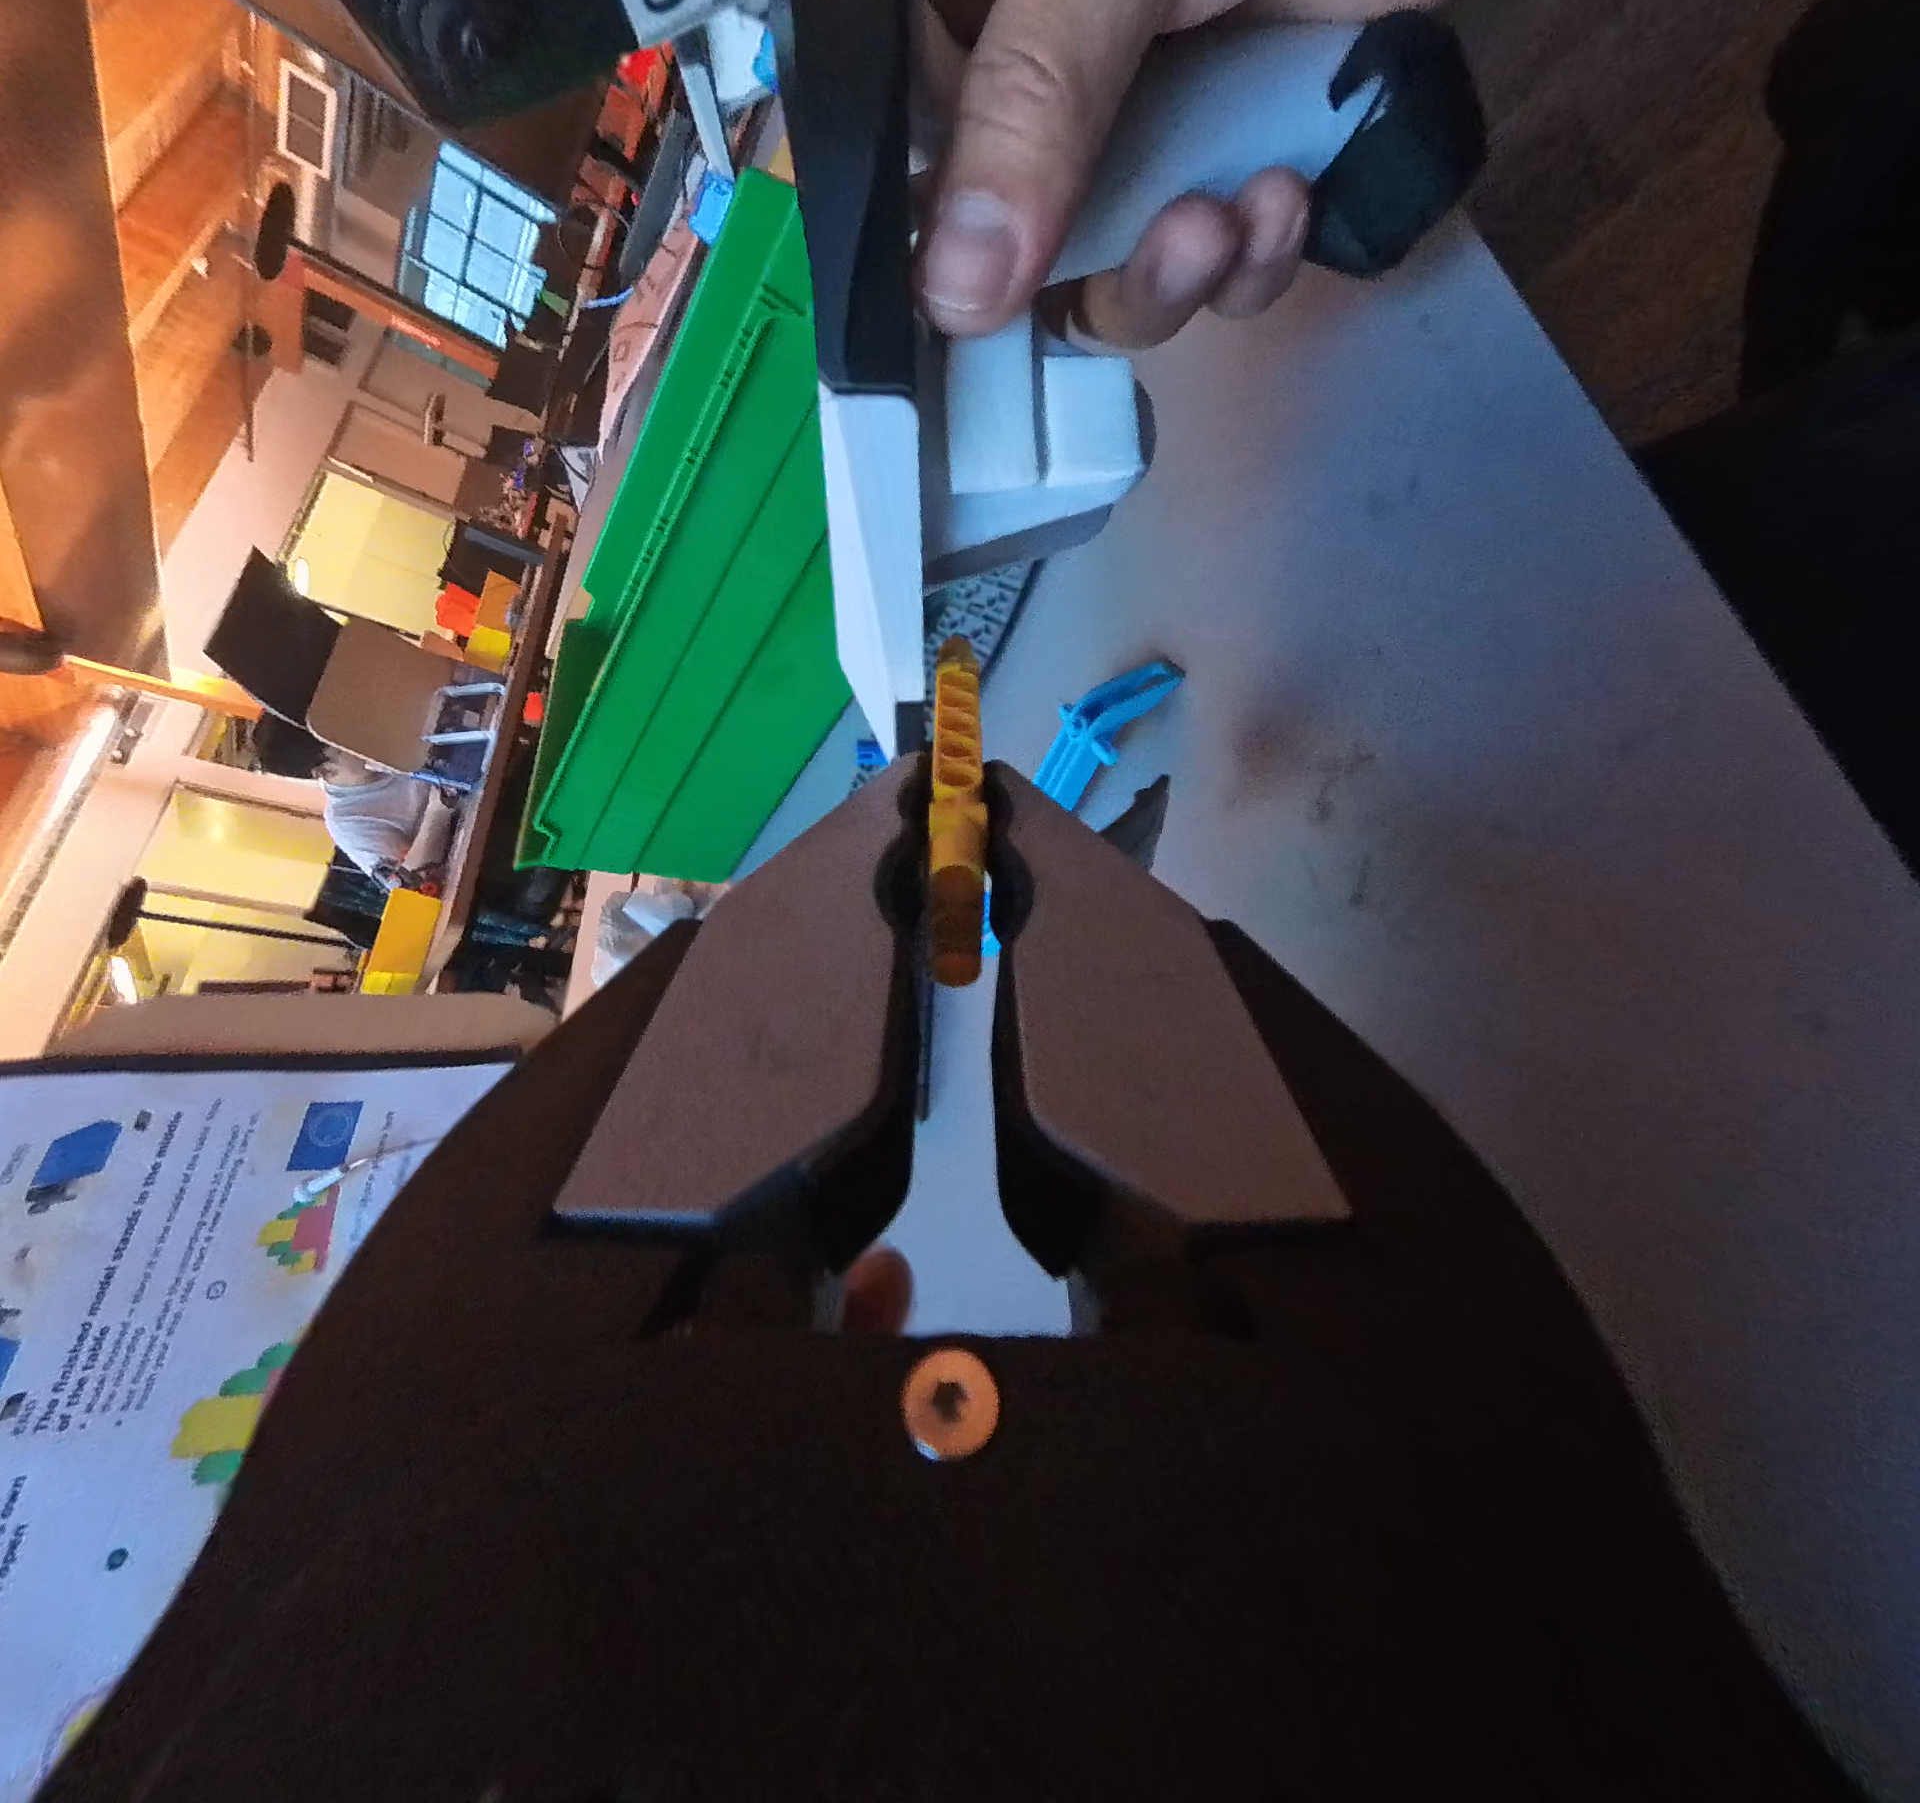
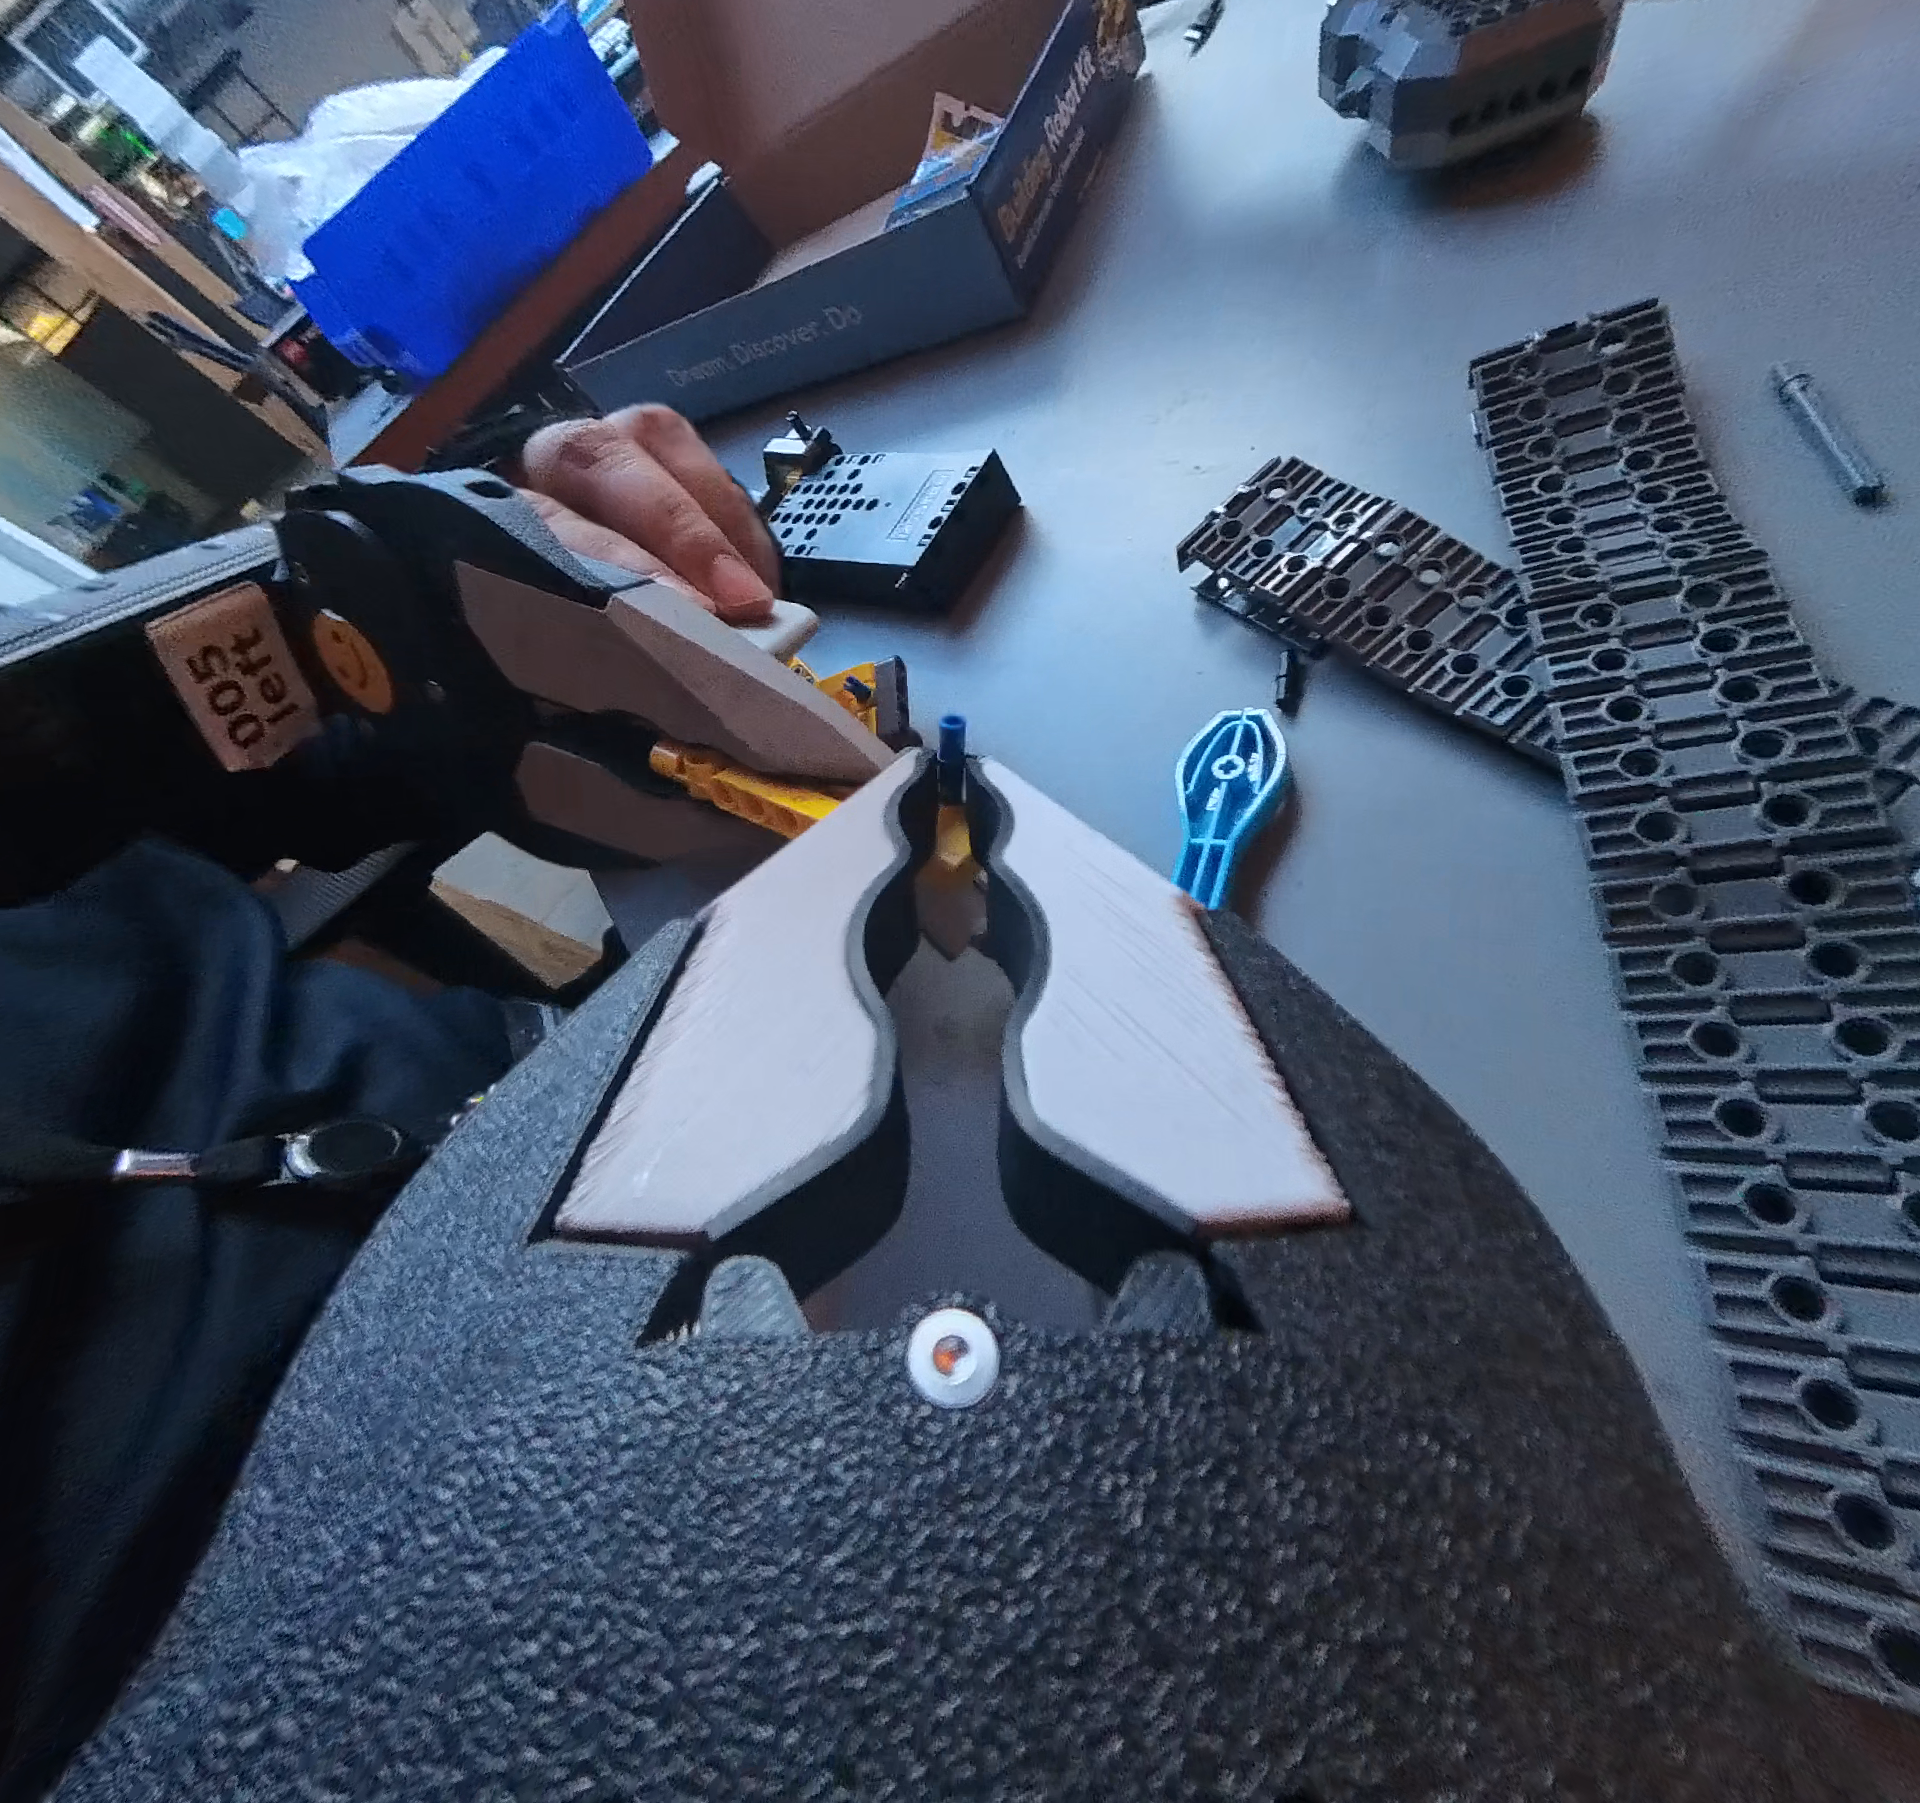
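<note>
My left gripper (image 1: pixel 956 797) is shut on a yellow perforated beam (image 1: pixel 954 714), held edge-on so that it sticks out past the fingertips. My right gripper (image 2: pixel 948 771) is shut on a small blue pin (image 2: pixel 948 733) right at that beam (image 2: pixel 748 789), its tips against the left gripper's fingers (image 2: pixel 727 662). In the left wrist view the right gripper's white finger (image 1: pixel 878 548) comes down from above onto the beam's end, held by a hand (image 1: pixel 1049 112). Another hand (image 2: pixel 655 496) holds the left gripper.
A blue plastic tool (image 2: pixel 1231 797) lies just beyond the grippers. Black track plates (image 2: pixel 1714 818), a black block (image 2: pixel 894 527), a grey axle (image 2: pixel 1829 434), a dark hub (image 2: pixel 1465 60) and an open box (image 2: pixel 831 299) lie on the table. A green bin (image 1: pixel 707 631) and printed sheet (image 1: pixel 156 1286) show left. My left and right fingertips are right by each other.
</note>
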